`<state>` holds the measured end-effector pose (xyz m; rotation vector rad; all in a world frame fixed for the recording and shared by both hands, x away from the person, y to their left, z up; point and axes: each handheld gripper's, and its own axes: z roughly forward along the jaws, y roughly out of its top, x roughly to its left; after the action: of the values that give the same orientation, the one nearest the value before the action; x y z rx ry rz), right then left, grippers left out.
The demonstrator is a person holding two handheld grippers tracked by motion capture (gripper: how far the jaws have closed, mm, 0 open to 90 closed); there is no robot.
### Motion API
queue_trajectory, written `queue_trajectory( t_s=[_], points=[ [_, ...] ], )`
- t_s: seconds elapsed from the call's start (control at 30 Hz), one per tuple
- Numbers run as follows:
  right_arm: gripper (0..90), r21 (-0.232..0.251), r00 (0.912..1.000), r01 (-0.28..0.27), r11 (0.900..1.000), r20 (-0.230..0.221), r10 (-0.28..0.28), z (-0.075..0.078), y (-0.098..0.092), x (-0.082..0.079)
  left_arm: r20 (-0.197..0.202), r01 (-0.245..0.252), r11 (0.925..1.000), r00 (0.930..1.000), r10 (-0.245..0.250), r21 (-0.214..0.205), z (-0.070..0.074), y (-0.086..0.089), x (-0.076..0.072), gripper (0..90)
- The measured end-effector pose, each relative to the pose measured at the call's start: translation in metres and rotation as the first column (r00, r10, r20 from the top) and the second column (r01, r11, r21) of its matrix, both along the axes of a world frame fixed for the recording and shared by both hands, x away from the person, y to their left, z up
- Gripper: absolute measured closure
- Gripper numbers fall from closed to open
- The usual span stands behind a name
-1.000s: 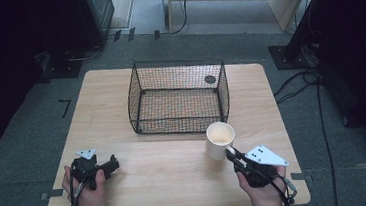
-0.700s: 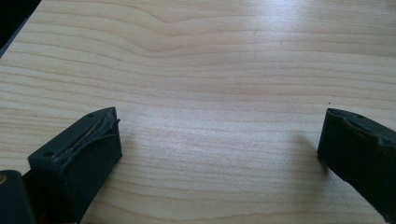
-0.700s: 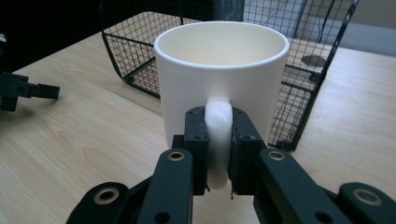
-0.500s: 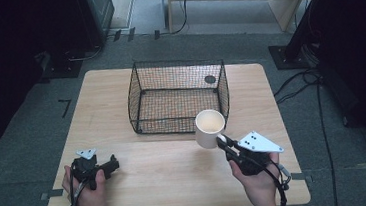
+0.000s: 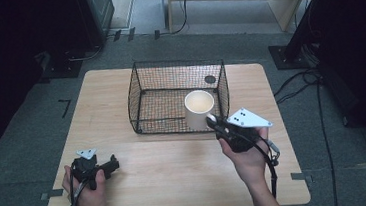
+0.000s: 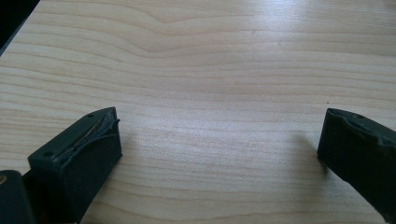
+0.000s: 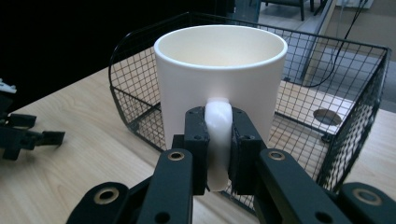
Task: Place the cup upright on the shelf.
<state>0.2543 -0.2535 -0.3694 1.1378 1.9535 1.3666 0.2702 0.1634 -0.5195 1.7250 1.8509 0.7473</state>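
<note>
A cream-white mug (image 5: 199, 109) (image 7: 219, 79) hangs upright in the air over the near right wall of the black wire basket (image 5: 140, 94) (image 7: 364, 102). My right gripper (image 5: 215, 124) (image 7: 218, 142) is shut on the mug's handle (image 7: 217, 135), its pads squeezing it from both sides. The mug is empty inside. My left gripper (image 5: 107, 166) (image 6: 219, 144) rests low over the wooden table (image 5: 176, 164) at the near left, open, with bare wood between its jaws.
The basket stands at the middle back of the table, open at the top, with a dark round table hole (image 5: 210, 79) seen through its mesh. Cables (image 5: 315, 86) run over the grey floor at the right. Dark furniture stands at the far left.
My right gripper has lifted the mug off the table and carried it away from me and to the left, up to the basket's near wall. The left hand has stayed put.
</note>
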Motion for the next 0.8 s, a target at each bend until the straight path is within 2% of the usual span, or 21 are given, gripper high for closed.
queue_trajectory(
  t_s=[0.03, 0.23, 0.3, 0.47, 0.53, 0.67, 0.8],
  points=[
    [80.8, 0.000, 1.0000, 0.000, 1.0000, 0.000, 0.000, 0.000, 0.000, 0.000, -0.001, 0.000, 1.0000, 1.0000, 0.000, 0.000, 0.000, 0.000, 0.000, 0.0],
    [80.8, -0.007, 1.0000, 0.004, 1.0000, 0.004, -0.004, 0.003, 0.006, 0.027, -0.001, 0.002, 1.0000, 1.0000, -0.002, -0.001, 0.000, 0.000, 0.000, 0.0],
    [80.8, -0.006, 1.0000, 0.006, 1.0000, 0.002, -0.006, 0.003, 0.007, 0.031, -0.001, 0.002, 1.0000, 1.0000, -0.002, -0.001, 0.000, 0.000, 0.000, 0.0],
    [80.8, -0.020, 0.9999, 0.013, 0.9997, -0.006, -0.013, -0.001, 0.013, 0.055, 0.001, 0.001, 1.0000, 1.0000, -0.001, -0.001, 0.000, 0.000, 0.000, 0.0],
    [80.8, -0.018, 0.9998, 0.016, 0.9997, -0.008, -0.016, -0.002, 0.014, 0.059, 0.001, 0.002, 1.0000, 1.0000, -0.002, -0.001, 0.000, 0.000, 0.000, 0.0],
    [80.8, -0.012, 0.9994, 0.018, 0.9998, -0.031, -0.018, -0.010, 0.020, 0.080, 0.000, 0.002, 1.0000, 1.0000, -0.002, -0.002, 0.000, 0.000, 0.000, 0.0],
    [80.8, 0.005, 0.9990, -0.006, 1.0000, -0.045, 0.007, -0.012, 0.024, 0.098, -0.001, 0.005, 1.0000, 1.0000, -0.005, -0.001, 0.000, 0.000, 0.000, 0.0]
  ],
)
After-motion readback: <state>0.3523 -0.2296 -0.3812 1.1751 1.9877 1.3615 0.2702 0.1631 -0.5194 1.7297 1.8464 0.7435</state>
